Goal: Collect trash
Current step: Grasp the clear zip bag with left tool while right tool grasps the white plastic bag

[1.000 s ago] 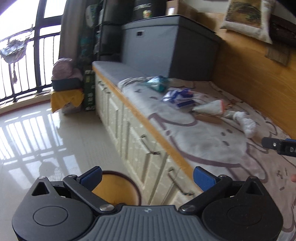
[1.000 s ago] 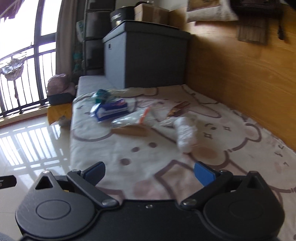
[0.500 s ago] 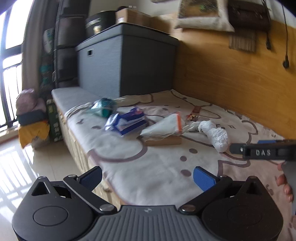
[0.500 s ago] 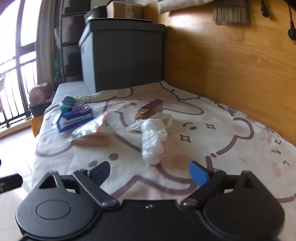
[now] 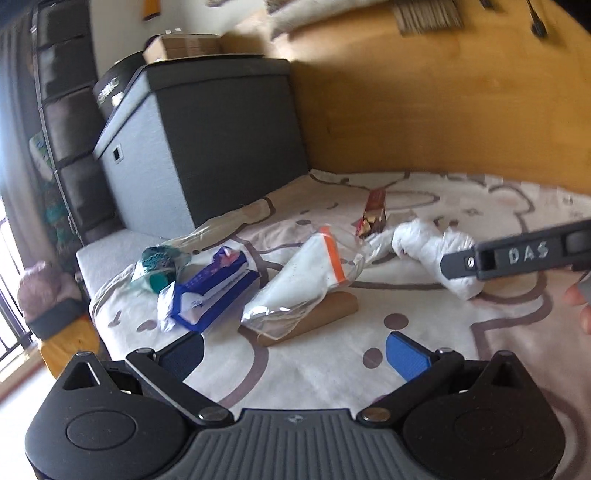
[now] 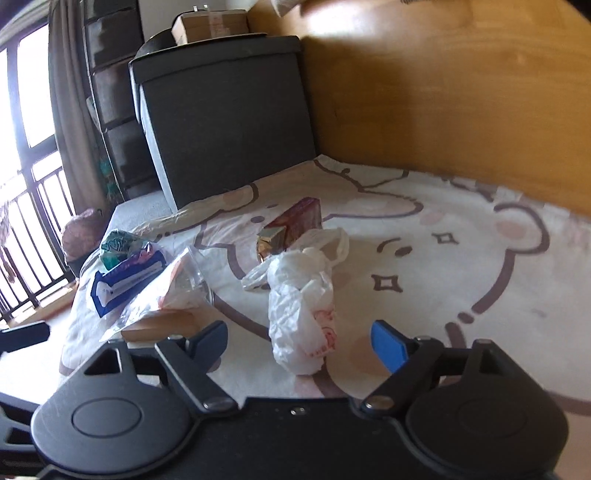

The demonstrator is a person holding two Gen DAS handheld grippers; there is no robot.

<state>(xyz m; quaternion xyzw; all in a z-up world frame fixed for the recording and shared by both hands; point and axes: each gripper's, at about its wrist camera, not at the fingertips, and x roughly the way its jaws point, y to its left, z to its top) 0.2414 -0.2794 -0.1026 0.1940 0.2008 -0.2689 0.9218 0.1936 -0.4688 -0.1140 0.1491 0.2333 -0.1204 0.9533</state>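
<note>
Trash lies on a bear-print blanket (image 5: 461, 206): a crumpled white plastic bag (image 6: 303, 314), a red snack box (image 6: 295, 221), a clear bag with an orange strip (image 5: 299, 284) over a cardboard tube (image 5: 314, 325), a blue tissue pack (image 5: 210, 291) and a teal wrapper (image 5: 159, 266). My left gripper (image 5: 295, 354) is open and empty, just short of the clear bag and tube. My right gripper (image 6: 299, 339) is open, its jaws on either side of the white bag's near end. The right gripper's side (image 5: 517, 254) shows in the left wrist view, over the white bag (image 5: 432, 243).
A dark grey storage box (image 6: 229, 122) stands at the far end of the blanket, with a cardboard box (image 6: 210, 22) on top. A wooden wall (image 6: 443, 103) runs along the right. Black drawers (image 5: 70, 122) and a balcony railing (image 6: 22, 236) are at the left.
Both grippers have swung from the floor side onto the blanket and moved closer to the trash. The right gripper has come up to the white bag. Both stayed open.
</note>
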